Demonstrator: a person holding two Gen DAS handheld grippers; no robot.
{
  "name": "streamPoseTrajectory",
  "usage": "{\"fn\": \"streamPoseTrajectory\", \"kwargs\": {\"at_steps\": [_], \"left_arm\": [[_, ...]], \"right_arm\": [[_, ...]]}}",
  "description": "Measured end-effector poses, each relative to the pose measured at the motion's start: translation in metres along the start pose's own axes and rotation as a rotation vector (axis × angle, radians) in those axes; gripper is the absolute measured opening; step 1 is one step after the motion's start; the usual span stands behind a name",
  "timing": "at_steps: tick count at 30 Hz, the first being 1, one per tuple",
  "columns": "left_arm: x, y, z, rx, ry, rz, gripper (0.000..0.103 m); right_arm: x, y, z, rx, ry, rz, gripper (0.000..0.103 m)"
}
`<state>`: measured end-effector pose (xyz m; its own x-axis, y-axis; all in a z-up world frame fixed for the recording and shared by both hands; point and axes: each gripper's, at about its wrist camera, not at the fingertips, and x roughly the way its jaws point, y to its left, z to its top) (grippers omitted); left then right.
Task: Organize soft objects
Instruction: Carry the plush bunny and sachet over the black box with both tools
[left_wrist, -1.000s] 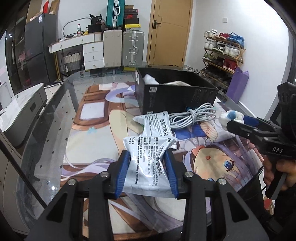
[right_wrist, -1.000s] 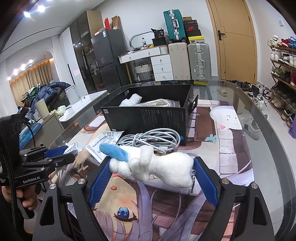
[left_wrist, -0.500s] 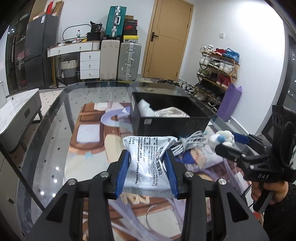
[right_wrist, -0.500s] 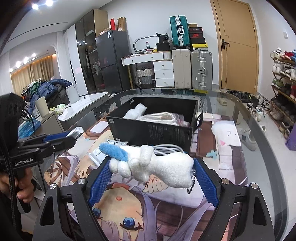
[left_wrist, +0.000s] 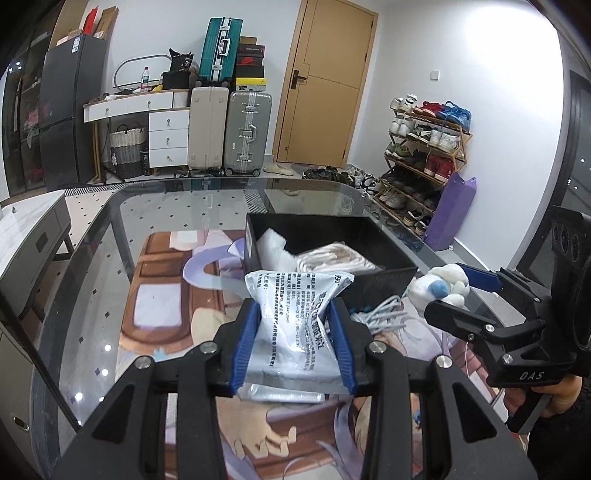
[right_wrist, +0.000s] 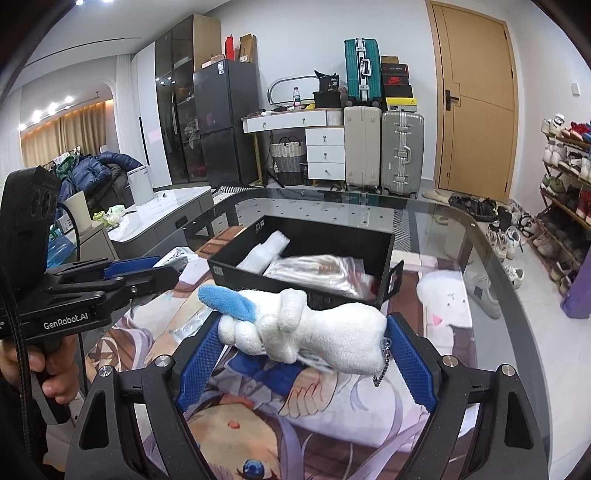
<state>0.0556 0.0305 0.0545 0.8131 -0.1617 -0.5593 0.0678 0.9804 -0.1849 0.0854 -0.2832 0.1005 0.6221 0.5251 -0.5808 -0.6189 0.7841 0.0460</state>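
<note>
Between left gripper (left_wrist: 293, 345) pads, pouch (left_wrist: 295, 325) pinched, held above mat; right gripper (right_wrist: 303, 354) jaws clamp plush (right_wrist: 314, 332) lengthwise (chain dangling). Ahead, box (right_wrist: 384, 273) half full: carry both over rim, release plush into free right side, pouch after.

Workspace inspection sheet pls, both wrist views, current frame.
Surface: glass table over an anime print mat.
Job's things: printed plastic pouch; white plush toy; black box holding white soft items.
Clutter: second pouch beside the box.
Grippers: left gripper shut on pouch; right gripper shut on plush.
Cables: grey coiled cable before the box.
Surroundings: suitcases, shoe rack.
</note>
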Motion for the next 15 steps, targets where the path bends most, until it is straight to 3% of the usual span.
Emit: {"fn": "streamPoseTrajectory", "kwargs": {"at_steps": [15], "left_arm": [[0.028, -0.012, 0.039, 0.043, -0.017, -0.016, 0.038]], "right_arm": [[0.016, -0.014, 0.037, -0.017, -0.016, -0.006, 0.087]]}}
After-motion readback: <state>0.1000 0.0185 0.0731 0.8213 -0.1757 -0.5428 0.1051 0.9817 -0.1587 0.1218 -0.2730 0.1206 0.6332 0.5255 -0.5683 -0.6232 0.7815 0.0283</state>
